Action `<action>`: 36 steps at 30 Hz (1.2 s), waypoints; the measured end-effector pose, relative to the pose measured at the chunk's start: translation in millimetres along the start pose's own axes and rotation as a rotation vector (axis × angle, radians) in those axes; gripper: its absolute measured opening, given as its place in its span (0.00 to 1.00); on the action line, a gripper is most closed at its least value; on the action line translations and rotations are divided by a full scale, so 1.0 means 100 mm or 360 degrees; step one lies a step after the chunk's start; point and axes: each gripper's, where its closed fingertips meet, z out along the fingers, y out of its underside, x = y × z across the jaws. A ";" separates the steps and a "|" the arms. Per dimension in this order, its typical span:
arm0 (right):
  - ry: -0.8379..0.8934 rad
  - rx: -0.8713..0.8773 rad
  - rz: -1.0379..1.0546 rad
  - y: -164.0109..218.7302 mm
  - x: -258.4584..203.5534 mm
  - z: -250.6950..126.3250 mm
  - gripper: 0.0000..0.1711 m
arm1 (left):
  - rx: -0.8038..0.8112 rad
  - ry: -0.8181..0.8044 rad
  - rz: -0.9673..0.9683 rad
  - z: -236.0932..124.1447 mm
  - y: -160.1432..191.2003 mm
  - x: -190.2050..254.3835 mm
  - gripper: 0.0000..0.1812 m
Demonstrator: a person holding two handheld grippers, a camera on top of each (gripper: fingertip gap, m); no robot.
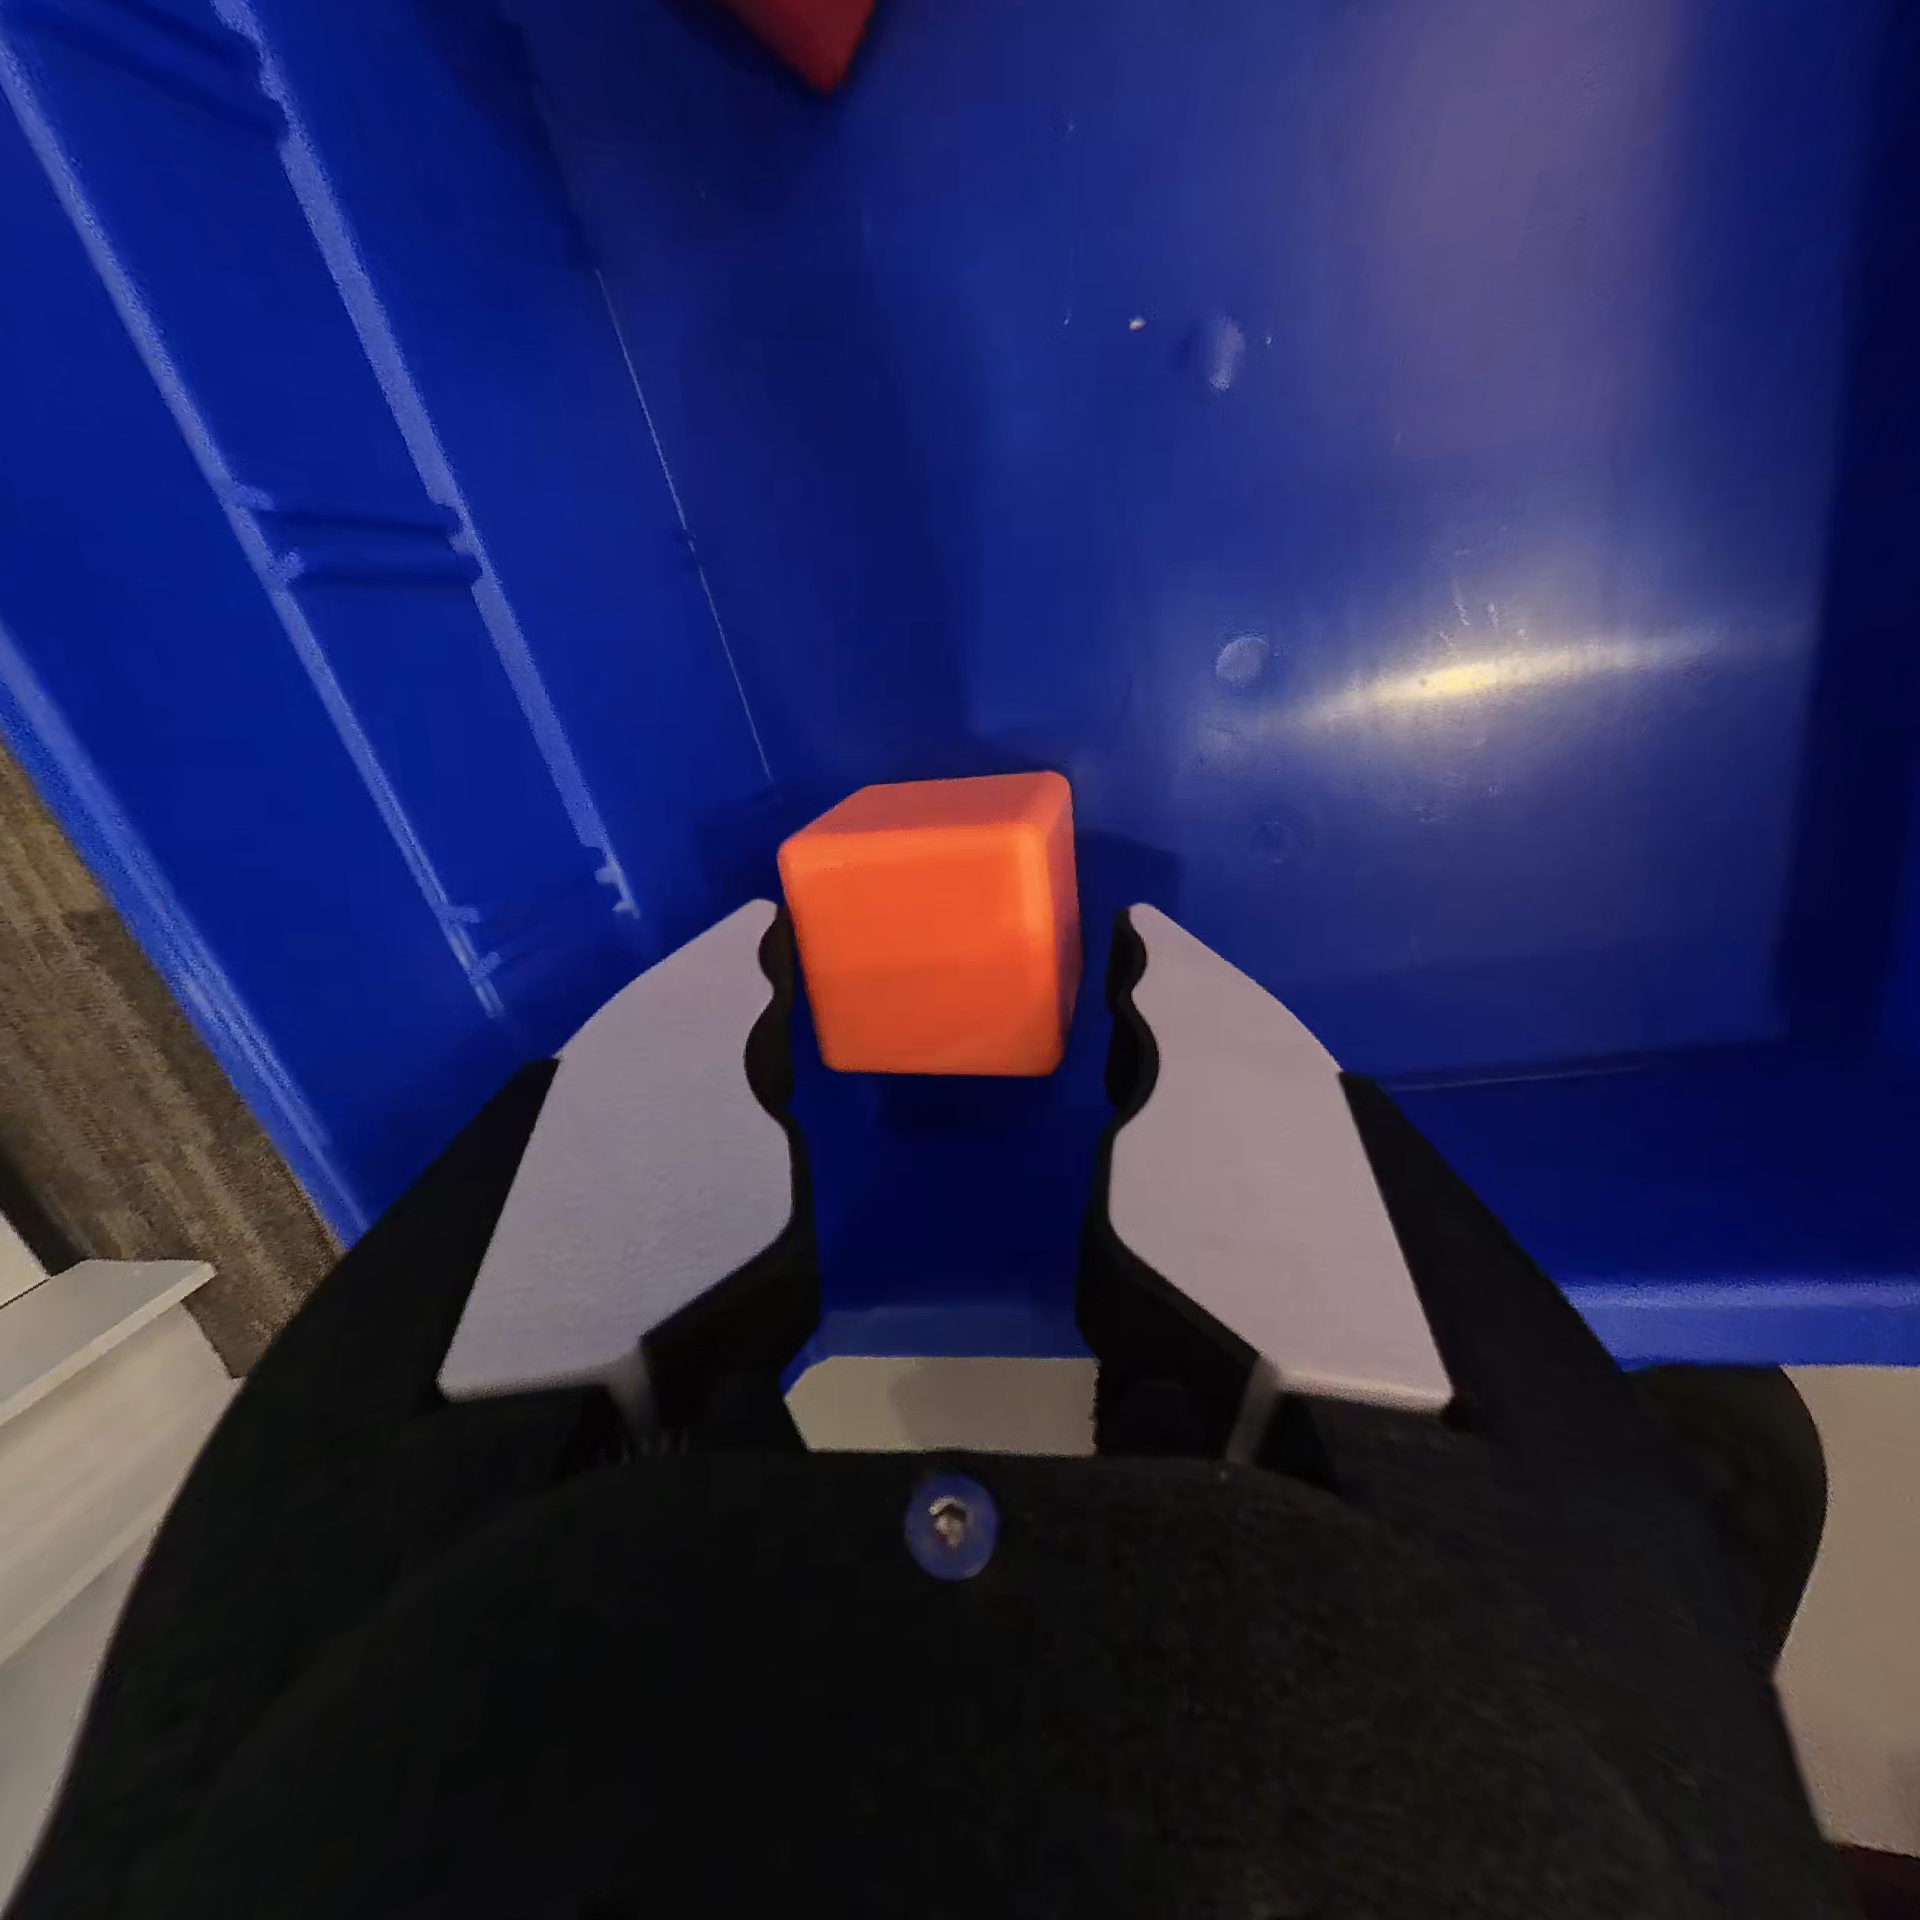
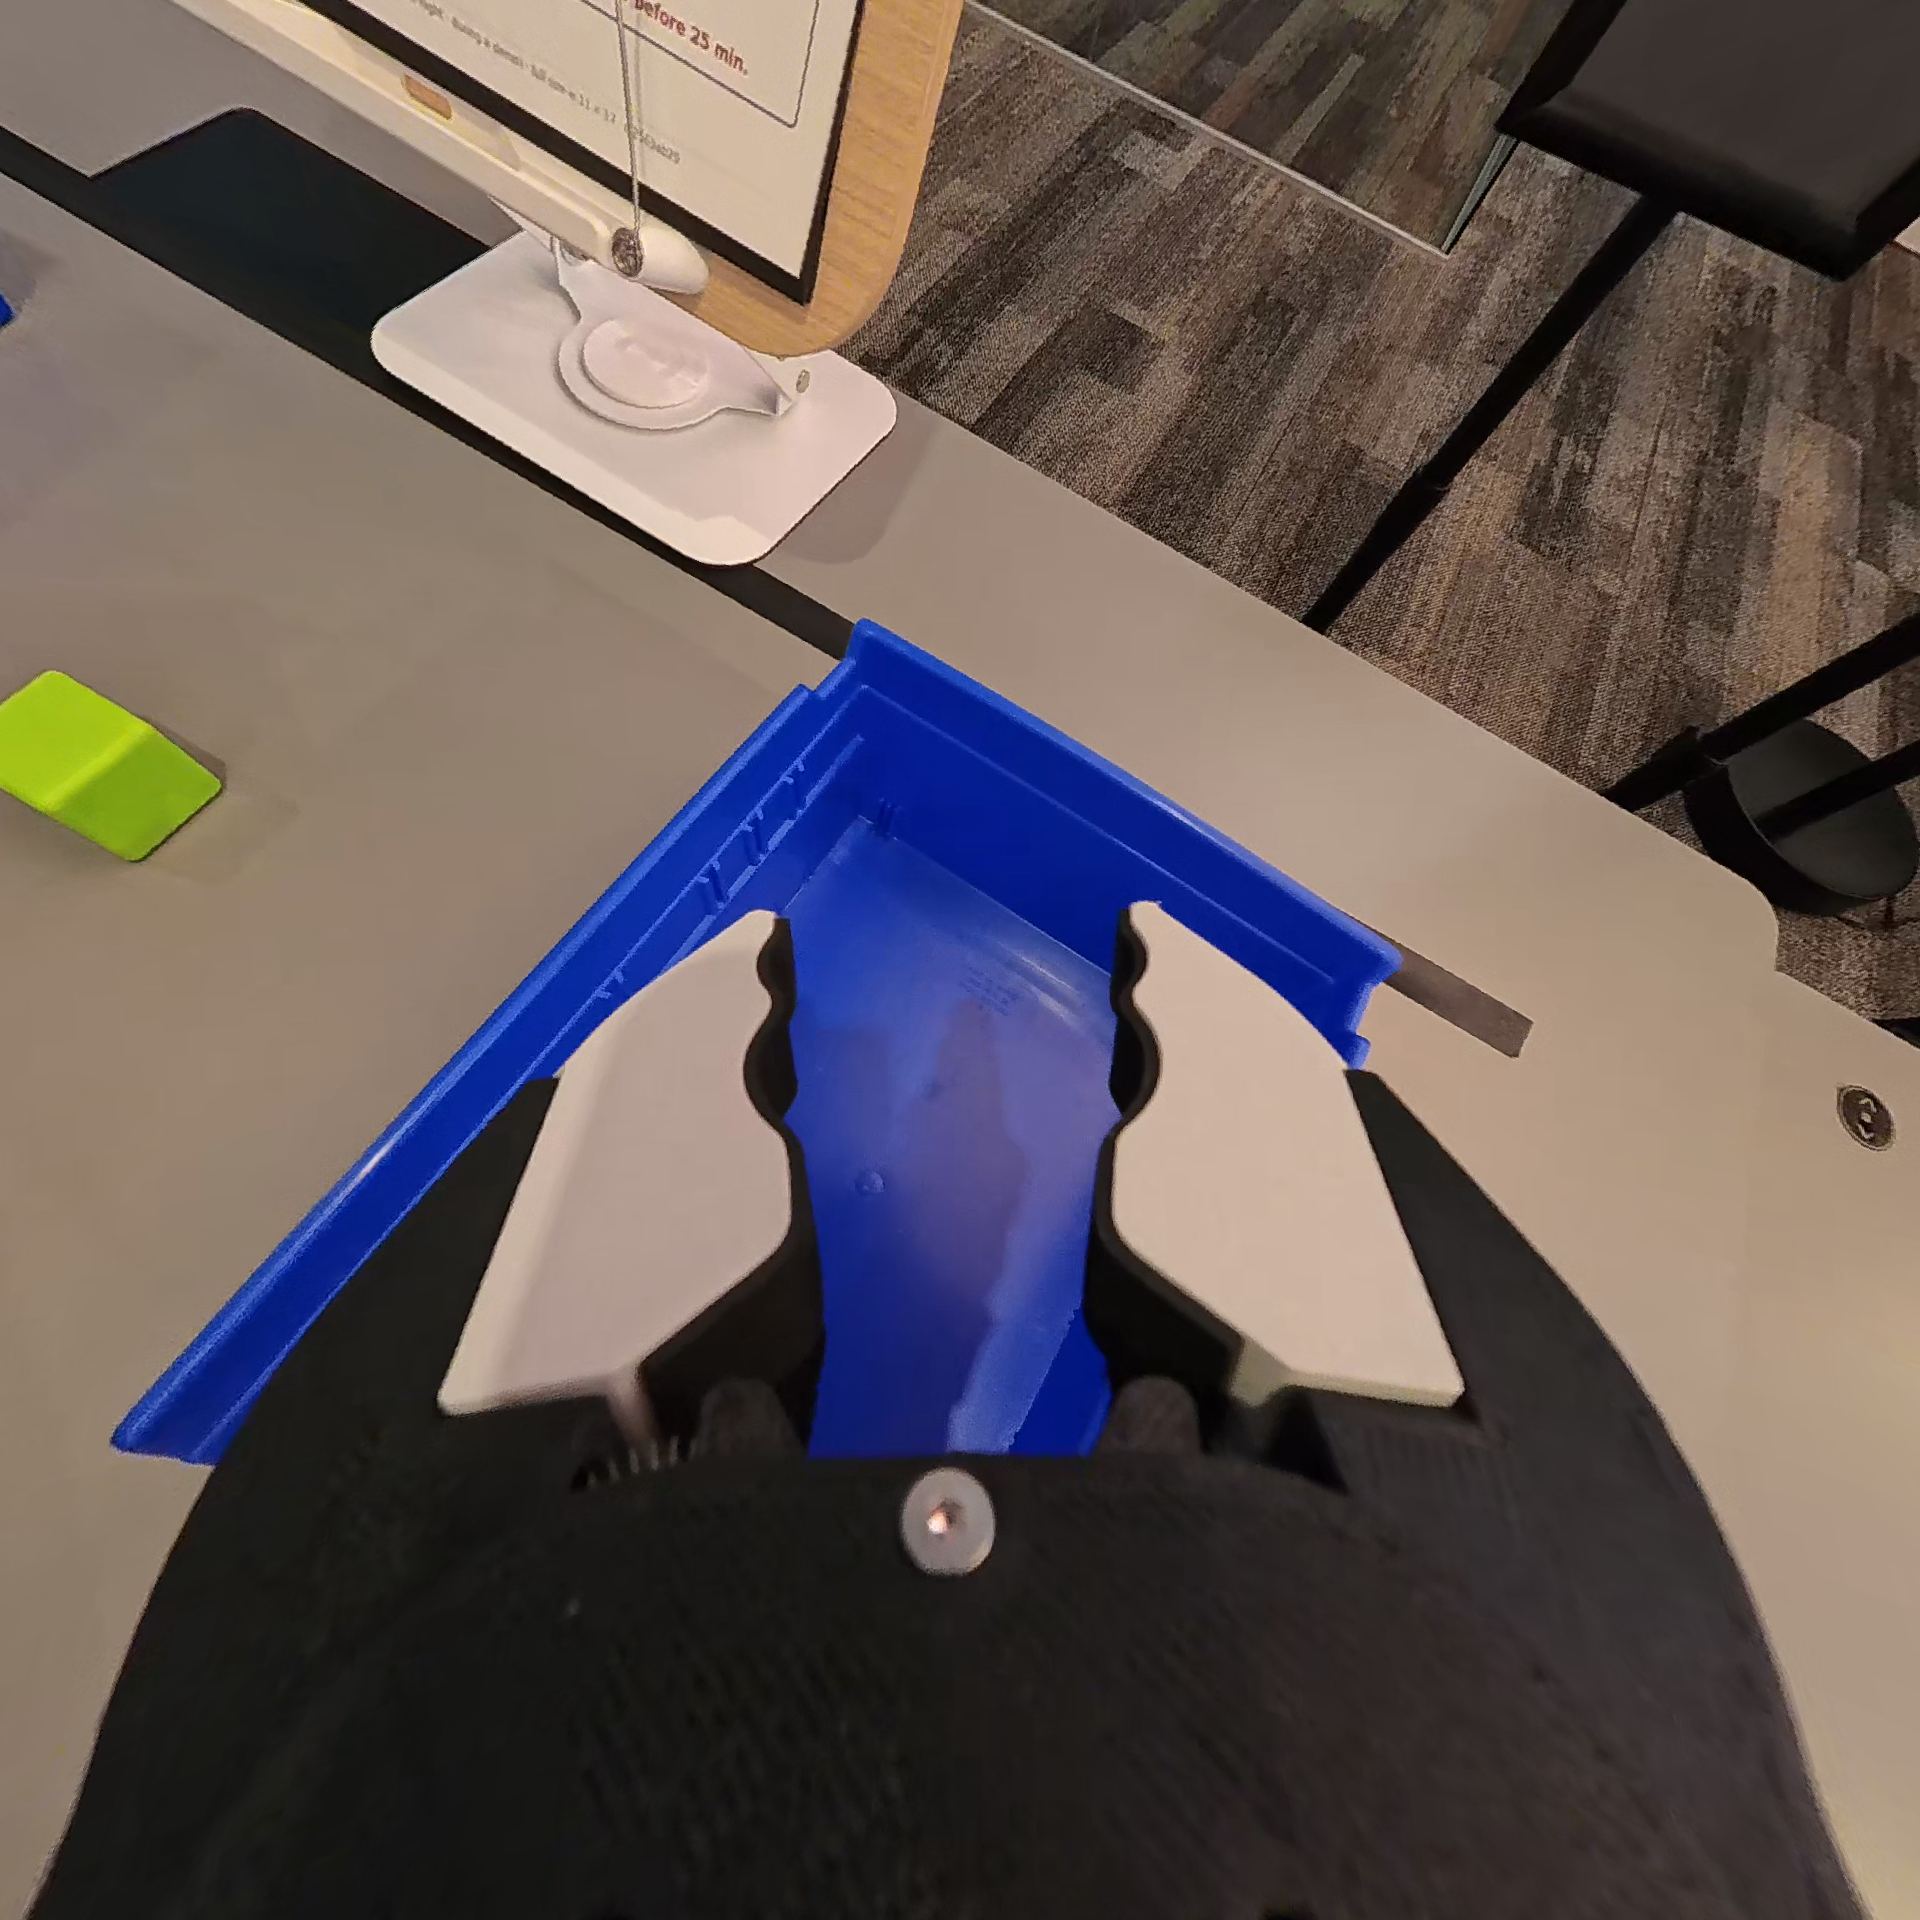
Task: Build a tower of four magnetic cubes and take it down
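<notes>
No tower is seen yet — one orange cube (image 1: 928, 925) is framed, ungripped, by the parted left gripper (image 1: 943, 920) inside the blue bin (image 1: 1455, 468); the right gripper (image 2: 945, 920) hangs parted, empty, over the bin, a green cube (image 2: 99, 764) outside it.

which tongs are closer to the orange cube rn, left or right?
Left. The left tongs are open around the orange cube over the blue bin. The right tongs hang open over the bin with no orange cube in their view.

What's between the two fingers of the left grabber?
The orange cube sits between the left gripper's fingertips, over the blue bin, shown in the left wrist view.
</notes>
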 end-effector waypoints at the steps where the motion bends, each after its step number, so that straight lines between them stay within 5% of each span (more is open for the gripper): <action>1: -0.0006 -0.0002 -0.0002 0.00 -0.01 0.00 0.35 | -0.0016 -0.0025 0.0004 0.01 0.00 -0.02 0.30; 8: -0.0011 -0.0012 -0.0004 0.02 0.00 0.01 0.35 | 0.0062 -0.0014 0.0077 -0.15 -0.08 0.00 0.28; 13: 0.0003 -0.0029 0.0003 0.04 0.03 0.02 0.35 | 0.0319 -0.0074 0.0212 -0.91 -0.34 0.05 0.27; 17: 0.0005 -0.0043 -0.0008 0.05 0.02 0.03 0.35 | 0.0769 0.0027 0.0627 -1.79 -0.86 0.76 0.27; 20: 0.0001 -0.0059 -0.0029 0.05 -0.01 0.04 0.35 | 0.1013 0.0104 0.1217 -2.10 -1.13 1.61 0.28; 24: -0.0011 -0.0067 -0.0033 0.07 -0.02 0.05 0.35 | 0.1013 0.0097 0.1818 -1.84 -1.26 2.45 0.27; 36: -0.0038 -0.0104 -0.0013 0.16 -0.01 0.08 0.35 | 0.0652 0.0230 0.2065 -1.16 -1.36 3.02 0.27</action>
